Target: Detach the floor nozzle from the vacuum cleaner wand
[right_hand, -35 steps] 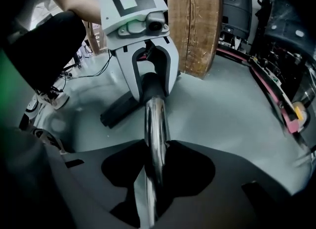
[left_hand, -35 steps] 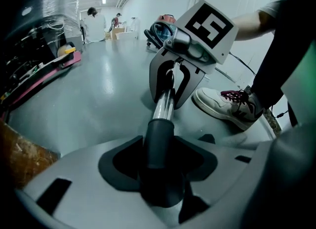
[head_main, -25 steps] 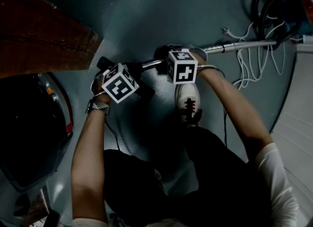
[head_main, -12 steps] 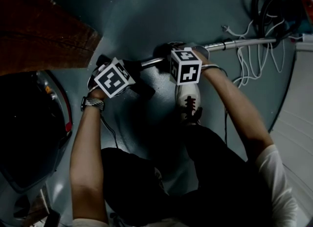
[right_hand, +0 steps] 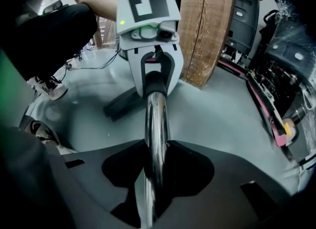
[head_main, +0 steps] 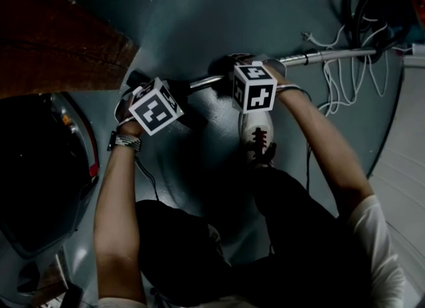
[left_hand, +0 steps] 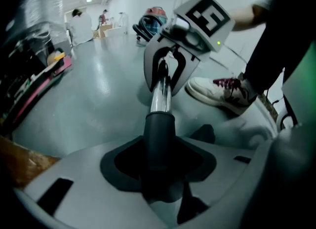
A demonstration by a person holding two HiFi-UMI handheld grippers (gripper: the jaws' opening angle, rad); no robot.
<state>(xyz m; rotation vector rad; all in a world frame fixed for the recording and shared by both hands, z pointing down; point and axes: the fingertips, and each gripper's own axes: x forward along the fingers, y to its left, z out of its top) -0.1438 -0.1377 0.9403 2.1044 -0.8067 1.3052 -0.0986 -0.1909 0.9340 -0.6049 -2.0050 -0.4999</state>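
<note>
Clamping the nozzle neck (left_hand: 159,136) at the end of the wand (left_hand: 160,95), the left gripper (left_hand: 158,172) faces the right gripper (right_hand: 155,173), which is closed on that wand.

A white sneaker (head_main: 255,134) with dark red laces stands on the grey floor (head_main: 219,21) near centre. A wooden board (head_main: 60,48) fills the 10 o'clock corner. Loose white cable (head_main: 339,77) lies tangled at 2 o'clock. A dark machine (head_main: 40,187) with red trim sits at 8 o'clock.

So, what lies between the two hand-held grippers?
Only the dark collar and chrome wand, running from the left hand-held gripper to the right hand-held gripper, as both gripper views show.
</note>
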